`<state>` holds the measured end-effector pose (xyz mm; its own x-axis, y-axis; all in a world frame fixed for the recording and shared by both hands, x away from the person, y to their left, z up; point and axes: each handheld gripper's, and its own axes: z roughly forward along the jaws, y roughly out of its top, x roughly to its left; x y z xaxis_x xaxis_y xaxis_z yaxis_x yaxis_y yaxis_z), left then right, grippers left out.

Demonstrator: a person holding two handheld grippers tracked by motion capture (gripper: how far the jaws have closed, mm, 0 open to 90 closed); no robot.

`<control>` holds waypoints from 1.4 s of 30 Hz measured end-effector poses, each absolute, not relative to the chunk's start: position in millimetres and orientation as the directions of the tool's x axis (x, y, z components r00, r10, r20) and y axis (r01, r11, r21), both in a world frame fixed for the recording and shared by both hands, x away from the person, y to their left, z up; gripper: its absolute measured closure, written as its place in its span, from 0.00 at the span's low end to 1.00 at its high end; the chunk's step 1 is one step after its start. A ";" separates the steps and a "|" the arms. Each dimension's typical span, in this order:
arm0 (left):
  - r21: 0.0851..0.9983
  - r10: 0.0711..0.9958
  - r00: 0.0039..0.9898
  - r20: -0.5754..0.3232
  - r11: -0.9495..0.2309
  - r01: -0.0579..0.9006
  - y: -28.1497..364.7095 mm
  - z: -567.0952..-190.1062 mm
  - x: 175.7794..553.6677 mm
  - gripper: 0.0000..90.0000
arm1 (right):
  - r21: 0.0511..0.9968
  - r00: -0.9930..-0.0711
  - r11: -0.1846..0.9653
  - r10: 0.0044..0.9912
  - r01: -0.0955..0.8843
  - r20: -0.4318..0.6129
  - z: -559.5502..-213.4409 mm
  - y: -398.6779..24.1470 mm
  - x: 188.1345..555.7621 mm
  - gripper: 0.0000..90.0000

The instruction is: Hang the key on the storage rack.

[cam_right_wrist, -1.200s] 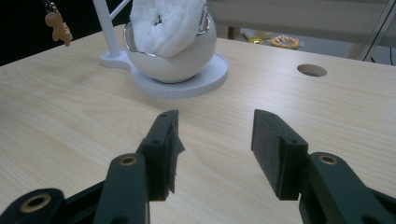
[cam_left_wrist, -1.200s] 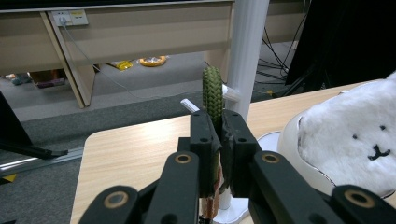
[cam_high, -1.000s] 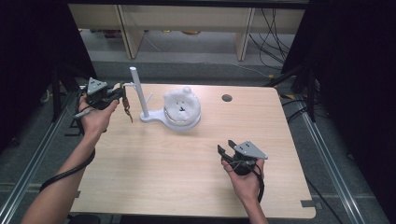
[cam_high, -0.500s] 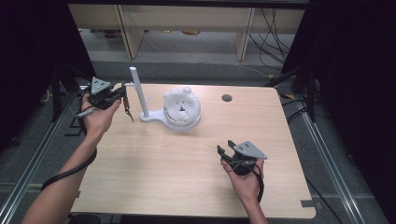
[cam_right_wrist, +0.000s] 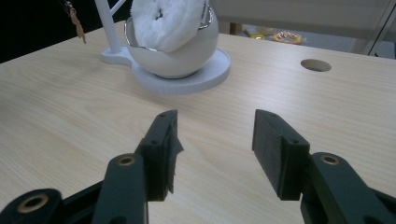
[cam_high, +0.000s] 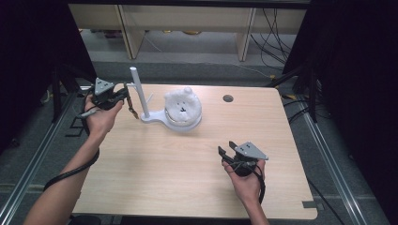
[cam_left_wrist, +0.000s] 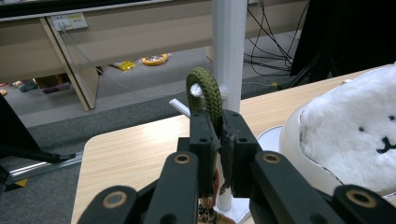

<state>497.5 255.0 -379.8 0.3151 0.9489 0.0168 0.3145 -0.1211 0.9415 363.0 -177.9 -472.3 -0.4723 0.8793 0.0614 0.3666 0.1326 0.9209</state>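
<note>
Nothing has shifted much since a second ago; both hands keep their places. At the upper left of the high view, the left claw point(cam_high: 126, 95) is pinching a green cord loop point(cam_left_wrist: 205, 93) just beside the white post point(cam_high: 139, 93). Right of it sits the white plush point(cam_high: 183, 105) in its bowl point(cam_right_wrist: 187, 60). Lower right, the right claw point(cam_high: 226, 152) stands spread above the tabletop point(cam_high: 155, 173).

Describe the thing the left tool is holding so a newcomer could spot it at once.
Find the white post at the table's far left. Beside it, the left tool pinches an olive-green braided cord loop, the scene's sole green item.
</note>
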 end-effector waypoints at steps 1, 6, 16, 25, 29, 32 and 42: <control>0.941 0.948 0.316 0.020 -0.125 0.315 254.6 -379.9 497.8 0.93 | 0.921 -0.473 0.133 0.879 0.367 0.062 -472.3 -177.9 363.0 0.57; 0.940 0.948 0.316 0.039 -0.142 0.311 251.1 -379.8 498.9 0.93 | 0.924 -0.477 0.128 0.877 0.360 0.064 -472.7 -178.1 363.7 0.57; 0.935 0.946 0.321 0.043 -0.152 0.320 247.1 -380.4 500.7 0.92 | 0.922 -0.476 0.125 0.877 0.365 0.069 -472.6 -179.2 363.1 0.57; 0.937 0.945 0.326 0.035 -0.144 0.317 247.1 -386.3 503.8 0.88 | 0.924 -0.478 0.135 0.876 0.358 0.058 -473.1 -179.9 363.1 0.57; 0.938 0.943 0.331 0.027 -0.139 0.319 247.6 -388.8 502.5 0.85 | 0.927 -0.480 0.131 0.875 0.353 0.059 -473.4 -180.4 363.2 0.57; 0.939 0.942 0.335 0.020 -0.133 0.318 248.8 -390.5 500.2 0.83 | 0.927 -0.475 0.130 0.878 0.351 0.056 -473.4 -181.2 363.3 0.57; 0.941 0.927 0.376 0.004 -0.130 0.311 256.2 -399.7 483.0 0.59 | 0.927 -0.468 0.138 0.883 0.348 0.044 -473.1 -185.0 363.2 0.56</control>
